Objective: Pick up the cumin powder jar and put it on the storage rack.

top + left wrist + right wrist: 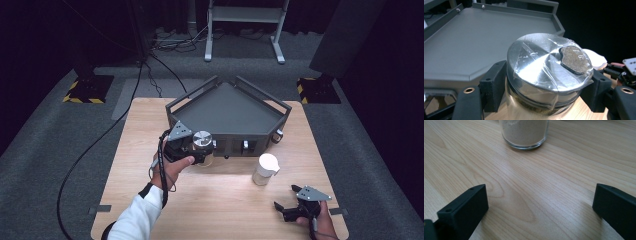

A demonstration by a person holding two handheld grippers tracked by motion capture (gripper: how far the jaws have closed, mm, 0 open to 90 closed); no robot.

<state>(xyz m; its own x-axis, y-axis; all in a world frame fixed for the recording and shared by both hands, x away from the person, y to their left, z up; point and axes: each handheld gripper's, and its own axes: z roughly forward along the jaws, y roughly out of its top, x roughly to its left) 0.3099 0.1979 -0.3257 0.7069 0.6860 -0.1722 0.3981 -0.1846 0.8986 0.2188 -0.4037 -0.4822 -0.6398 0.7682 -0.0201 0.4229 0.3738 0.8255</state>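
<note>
A glass jar with a shiny metal lid (202,139) hangs lifted off the table, just in front of the grey tray (226,107). My left gripper (199,151) is shut on it below the lid. In the left gripper view, clear tape and a dark patch cover the lid (544,67), and both black jaws press on the jar's sides. A second jar with a white lid (265,168) stands on the wooden table (220,200). It holds beige powder (524,131). My right gripper (286,197) rests low at the table's front right, open, with nothing between its fingers (465,206).
The tray is angular with raised rails and sits at the table's far middle. Beyond the table, on grey carpet, are a metal stand (245,30), cables (165,70) and yellow-black striped bases (87,90). A black cable (85,160) trails off the table's left side.
</note>
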